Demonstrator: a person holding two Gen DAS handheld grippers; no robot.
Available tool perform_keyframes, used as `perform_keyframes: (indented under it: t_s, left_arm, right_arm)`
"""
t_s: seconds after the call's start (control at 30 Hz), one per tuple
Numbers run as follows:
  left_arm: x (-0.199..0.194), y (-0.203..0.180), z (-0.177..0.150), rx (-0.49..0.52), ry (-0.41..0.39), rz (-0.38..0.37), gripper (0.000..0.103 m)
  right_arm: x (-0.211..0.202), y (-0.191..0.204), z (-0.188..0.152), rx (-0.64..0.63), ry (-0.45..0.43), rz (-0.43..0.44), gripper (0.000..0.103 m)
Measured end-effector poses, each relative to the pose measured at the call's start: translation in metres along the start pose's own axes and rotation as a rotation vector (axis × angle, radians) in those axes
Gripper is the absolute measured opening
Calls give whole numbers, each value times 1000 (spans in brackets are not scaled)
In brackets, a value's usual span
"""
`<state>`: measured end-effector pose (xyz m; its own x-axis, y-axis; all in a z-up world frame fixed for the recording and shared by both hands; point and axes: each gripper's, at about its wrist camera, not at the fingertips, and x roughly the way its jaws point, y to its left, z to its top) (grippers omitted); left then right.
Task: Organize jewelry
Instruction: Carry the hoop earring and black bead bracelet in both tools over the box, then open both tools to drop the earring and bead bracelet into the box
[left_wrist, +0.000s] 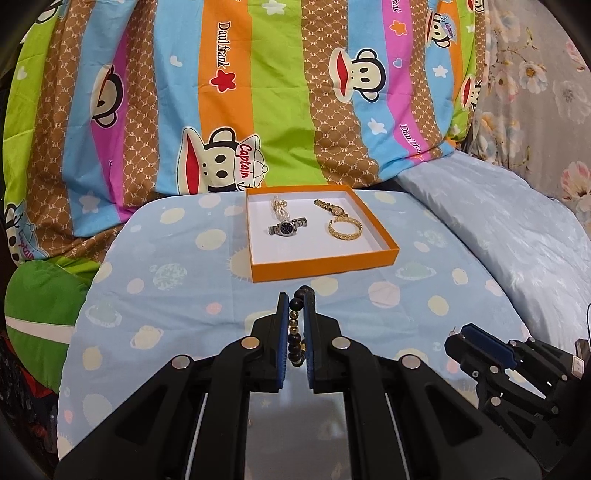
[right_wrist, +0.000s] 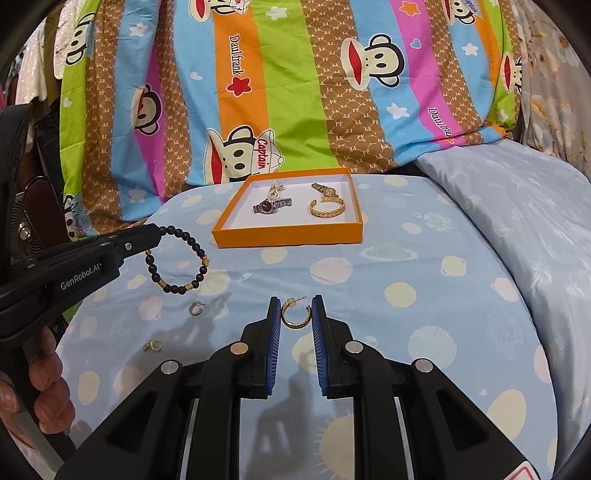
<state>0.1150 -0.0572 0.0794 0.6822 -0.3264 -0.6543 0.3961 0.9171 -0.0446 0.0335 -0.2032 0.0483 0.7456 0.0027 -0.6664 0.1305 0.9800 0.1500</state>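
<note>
My left gripper (left_wrist: 297, 301) is shut on a dark beaded bracelet (left_wrist: 298, 325) with gold beads, held above the blue spotted cloth; the bracelet (right_wrist: 177, 260) hangs as a ring from that gripper (right_wrist: 159, 232) in the right wrist view. My right gripper (right_wrist: 295, 304) is shut on a gold hoop earring (right_wrist: 296, 315). Ahead lies an orange tray (left_wrist: 325, 264) holding a silver watch (left_wrist: 288, 226), a pearl piece (left_wrist: 277, 207), a gold watch (left_wrist: 330, 206) and a gold bracelet (left_wrist: 344, 229). Two small earrings (right_wrist: 195, 308) (right_wrist: 154, 345) lie on the cloth.
A striped cartoon quilt (left_wrist: 258, 110) rises behind the tray. A pale blue pillow (left_wrist: 498, 229) lies to the right. The padded board's spotted cloth (right_wrist: 406, 295) drops off at its left edge. A person's fingers (right_wrist: 44, 373) grip the left handle.
</note>
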Motion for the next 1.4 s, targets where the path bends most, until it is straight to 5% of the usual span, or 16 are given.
perform_keyframes:
  t_s: [0.47, 0.83, 1.0, 1.13, 1.4]
  left_arm:
    - [96, 16, 87, 6, -25, 48, 7]
    - [177, 17, 88, 16, 60, 69, 7]
    - [187, 22, 86, 2, 78, 75, 11]
    - [186, 23, 85, -7, 74, 86, 35]
    - [149, 21, 81, -1, 41, 93, 36]
  right_arm:
    - [109, -16, 92, -18, 6, 4, 16]
    - [185, -12, 109, -49, 75, -1, 16]
    - [190, -12, 104, -50, 81, -14, 23]
    - [180, -12, 103, -48, 54, -31, 37]
    - [130, -16, 96, -12, 0, -25, 43]
